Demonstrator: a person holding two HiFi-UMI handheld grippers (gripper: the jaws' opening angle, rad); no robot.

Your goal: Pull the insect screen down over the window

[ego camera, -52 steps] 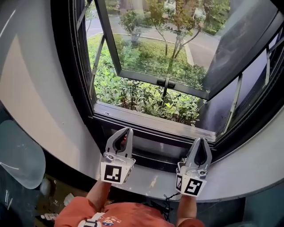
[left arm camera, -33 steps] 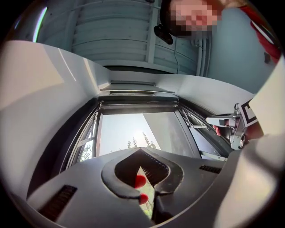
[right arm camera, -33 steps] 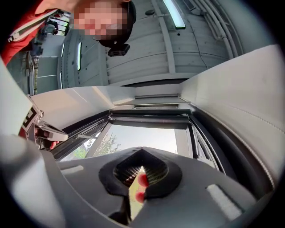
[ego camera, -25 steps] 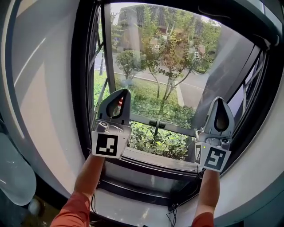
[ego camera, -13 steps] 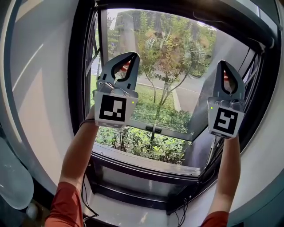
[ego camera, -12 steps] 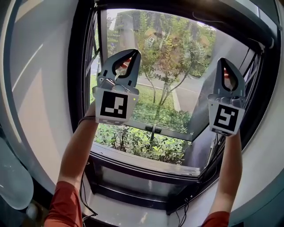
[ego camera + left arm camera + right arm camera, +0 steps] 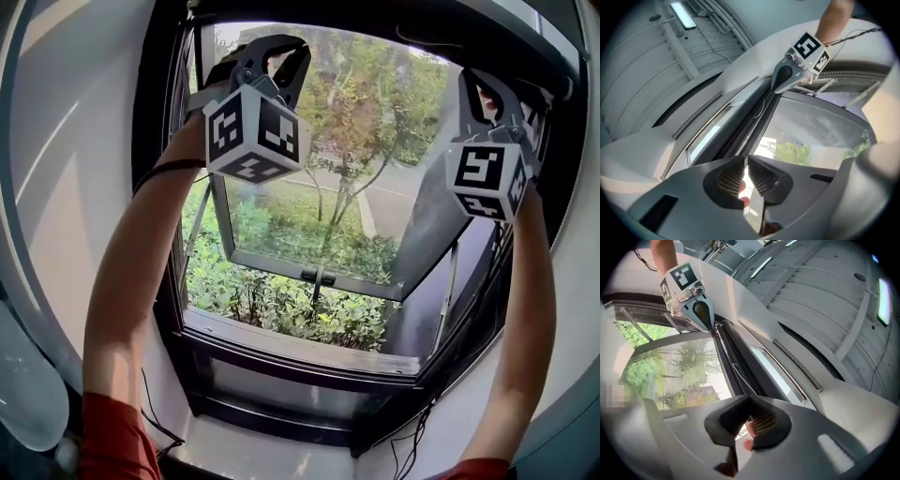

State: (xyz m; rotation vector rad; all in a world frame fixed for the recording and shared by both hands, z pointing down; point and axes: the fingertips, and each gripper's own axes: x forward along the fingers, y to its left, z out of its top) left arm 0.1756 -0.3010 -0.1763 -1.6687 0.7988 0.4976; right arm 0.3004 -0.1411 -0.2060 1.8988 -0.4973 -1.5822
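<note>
The insect screen is not drawn: the window opening (image 7: 309,234) shows trees and hedge with nothing across it. A dark top rail (image 7: 403,26) runs along the head of the frame, and a thin light cord (image 7: 762,106) hangs on it. My left gripper (image 7: 281,45) is raised to the rail's left end, jaws shut and empty. My right gripper (image 7: 476,80) is up at the right end, also shut on nothing. The left gripper view looks along the rail (image 7: 745,124) past the left gripper (image 7: 745,159) to the right gripper (image 7: 787,75). The right gripper view shows the right gripper (image 7: 749,399) and, beyond it, the left gripper (image 7: 696,303).
The glass sash (image 7: 309,187) is swung outward, with its handle (image 7: 317,277) on the bottom bar. The dark sill (image 7: 300,342) lies below, with cables (image 7: 417,441) hanging by the right lower corner. White walls (image 7: 75,187) flank the frame on both sides.
Both grippers rose from sill height to the top rail of the window, arms now stretched up. The head view tilted upward with them. Both pairs of jaws stayed shut.
</note>
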